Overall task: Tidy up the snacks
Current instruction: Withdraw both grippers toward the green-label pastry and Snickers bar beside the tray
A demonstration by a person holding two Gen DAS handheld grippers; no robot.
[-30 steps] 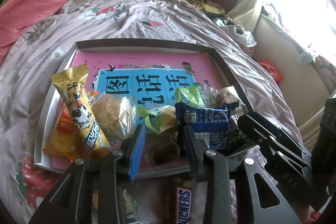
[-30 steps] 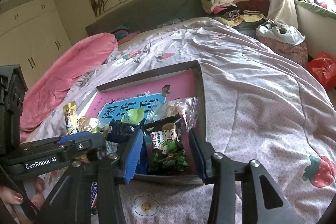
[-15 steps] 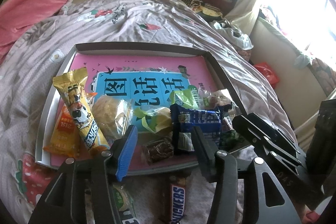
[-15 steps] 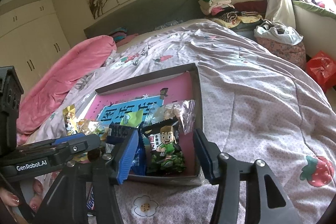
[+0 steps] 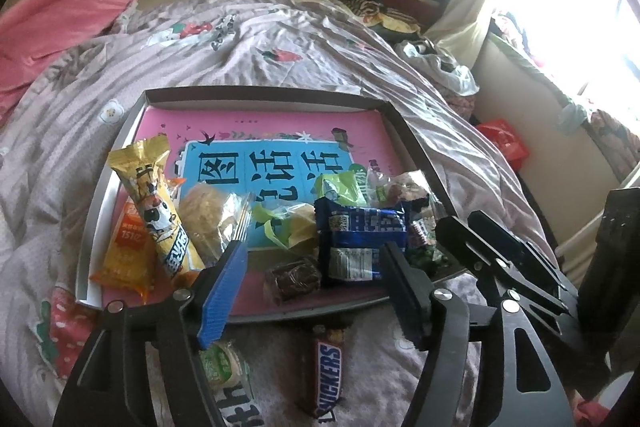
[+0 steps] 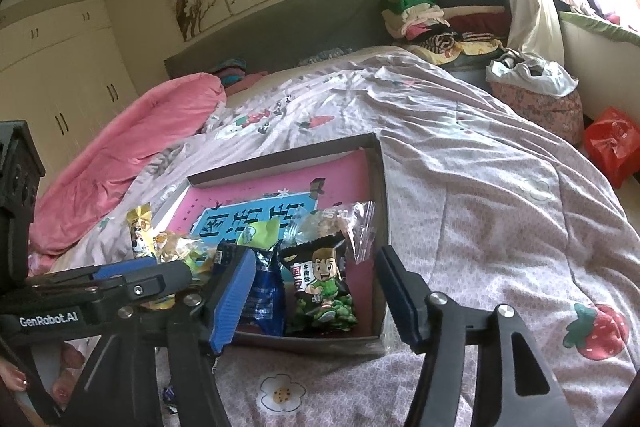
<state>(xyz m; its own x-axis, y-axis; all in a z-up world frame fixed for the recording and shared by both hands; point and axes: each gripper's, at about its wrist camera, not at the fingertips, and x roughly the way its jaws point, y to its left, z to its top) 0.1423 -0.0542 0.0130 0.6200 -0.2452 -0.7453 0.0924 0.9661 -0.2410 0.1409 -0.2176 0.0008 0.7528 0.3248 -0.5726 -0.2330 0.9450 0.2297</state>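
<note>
A shallow box (image 5: pixel 264 95) lies on the bedspread (image 5: pixel 280 39), its floor covered by a pink and blue printed sheet (image 5: pixel 280 131). Snacks are bunched along its near edge.

From left to right in the left wrist view: an orange packet (image 5: pixel 124 251) under a yellow cow-print bar (image 5: pixel 156 211), a clear-wrapped round cake (image 5: pixel 208 219), a green-wrapped pastry (image 5: pixel 288 223), a small brown wrapped sweet (image 5: pixel 292 279), and a blue packet (image 5: pixel 356 239). Further right sits a black and green bean packet (image 6: pixel 320 287), seen best from the right wrist, with a clear bag (image 6: pixel 340 219) behind it.

Outside the box, on the bedspread just near its front wall, lie a Snickers bar (image 5: pixel 328 371) and a green-labelled wrapped cake (image 5: pixel 220 367).

The left gripper (image 5: pixel 312 291) has just been opening. Its jaws stand spread, with the brown sweet lying between them, not touched by either pad. The right gripper (image 6: pixel 316 291) has likewise just been opening. Its jaws stand spread either side of the bean packet and the blue packet's edge, with no pad pressing on them.

A hand (image 6: pixel 24 379) shows at the lower left of the right wrist view.
</note>
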